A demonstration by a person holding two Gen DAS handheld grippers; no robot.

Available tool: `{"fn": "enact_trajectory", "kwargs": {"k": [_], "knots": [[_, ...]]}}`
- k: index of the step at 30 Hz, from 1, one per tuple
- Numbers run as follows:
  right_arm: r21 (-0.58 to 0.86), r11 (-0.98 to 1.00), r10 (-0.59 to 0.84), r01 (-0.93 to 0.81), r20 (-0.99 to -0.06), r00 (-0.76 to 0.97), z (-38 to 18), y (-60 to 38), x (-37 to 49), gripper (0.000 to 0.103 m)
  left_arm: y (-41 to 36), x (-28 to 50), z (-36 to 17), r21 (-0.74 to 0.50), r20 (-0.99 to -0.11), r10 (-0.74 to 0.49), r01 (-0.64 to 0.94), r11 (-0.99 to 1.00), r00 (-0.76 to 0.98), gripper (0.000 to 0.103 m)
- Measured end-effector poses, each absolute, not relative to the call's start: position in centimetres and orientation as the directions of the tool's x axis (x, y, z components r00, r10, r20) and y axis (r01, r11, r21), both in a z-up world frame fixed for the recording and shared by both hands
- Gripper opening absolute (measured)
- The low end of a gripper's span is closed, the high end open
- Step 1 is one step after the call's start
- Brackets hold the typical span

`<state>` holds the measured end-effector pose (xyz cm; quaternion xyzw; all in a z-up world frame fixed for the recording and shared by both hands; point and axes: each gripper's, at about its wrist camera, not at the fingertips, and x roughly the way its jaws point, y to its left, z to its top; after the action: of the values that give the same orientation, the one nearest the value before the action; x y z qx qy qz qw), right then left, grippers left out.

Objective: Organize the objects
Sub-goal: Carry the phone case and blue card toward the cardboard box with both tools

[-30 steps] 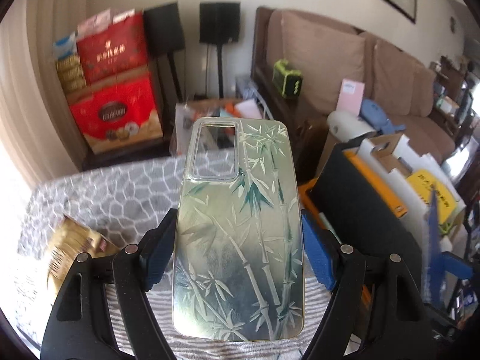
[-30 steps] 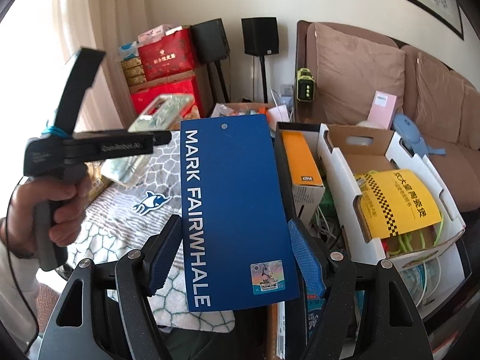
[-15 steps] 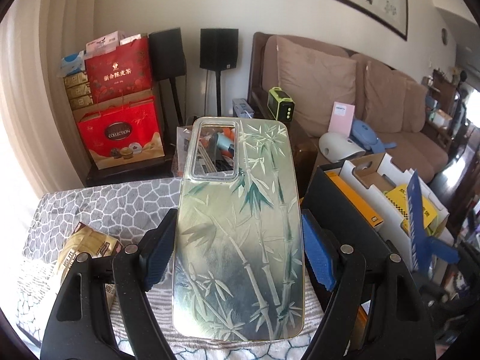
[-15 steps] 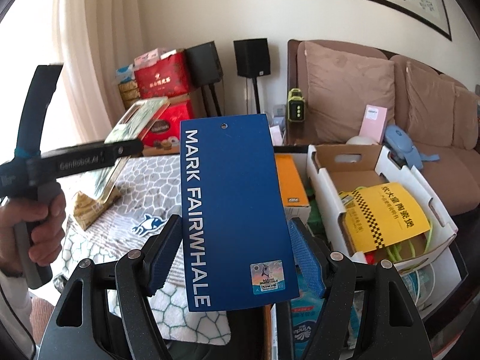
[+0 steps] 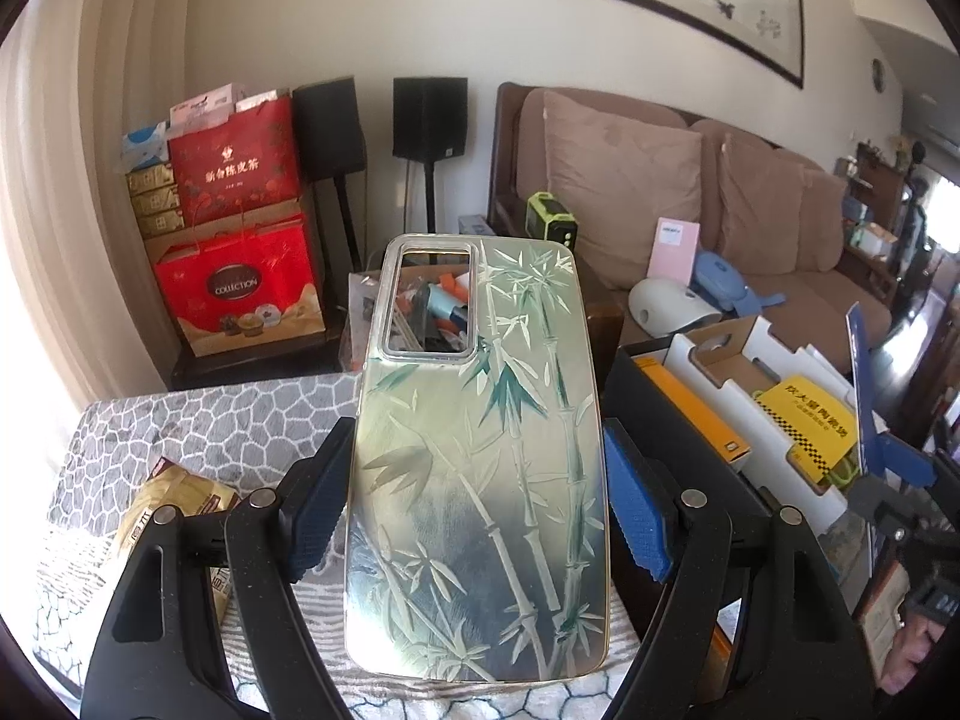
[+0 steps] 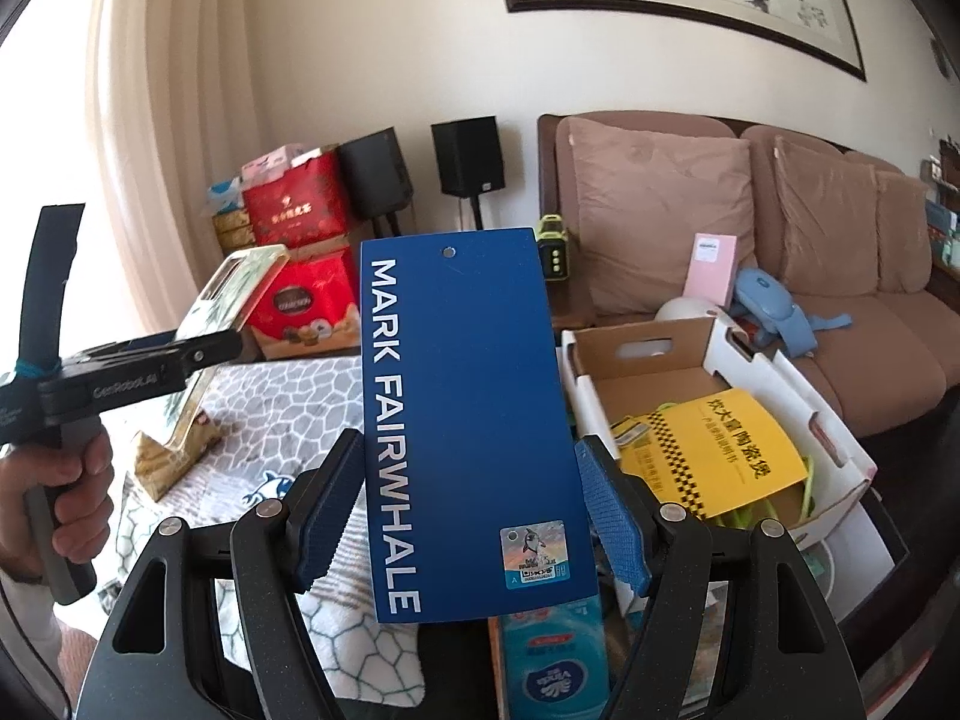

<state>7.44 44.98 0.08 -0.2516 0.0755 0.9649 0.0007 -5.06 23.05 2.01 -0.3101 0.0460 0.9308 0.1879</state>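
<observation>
Both tongs are loaded: the left gripper [image 5: 477, 510] pinches a bamboo-print phone case [image 5: 480, 456] by its edges, the right gripper [image 6: 471, 516] a blue hang tag [image 6: 474, 420], both aloft near the cardboard box [image 6: 780, 372] at right. Thin edge grips may let either swivel and slip out.

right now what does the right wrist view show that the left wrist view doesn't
Only the right wrist view shows the right claw shut on the blue MARK FAIRWHALE card face-on, the hand gripping the left claw's handle, and a whale sticker on the cloth.

Only the left wrist view shows the left claw clamping the bamboo phone case face-on, and the clutter seen through its camera cutout.

Both show the yellow booklet in the white cardboard box, the red gift boxes, the sofa and the patterned cloth.
</observation>
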Motion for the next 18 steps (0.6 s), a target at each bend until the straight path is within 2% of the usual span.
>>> {"fn": "enact_trajectory", "kwargs": {"k": [11, 18], "knots": [[0.142, -0.982, 0.047, -0.122, -0.440, -0.897, 0.6, 47.7, 8.6, 0.073, 24.8, -4.0, 2.7, -0.022, -0.567, 0.353, -0.414, -0.910, -0.745, 0.076], [0.170, -0.972, 0.093, -0.164, -0.365, -0.926, 0.8, 49.1, 9.6, 0.073, 25.8, -3.4, 2.3, -0.015, -0.563, 0.360, -0.427, -0.904, -0.744, 0.076]]}}
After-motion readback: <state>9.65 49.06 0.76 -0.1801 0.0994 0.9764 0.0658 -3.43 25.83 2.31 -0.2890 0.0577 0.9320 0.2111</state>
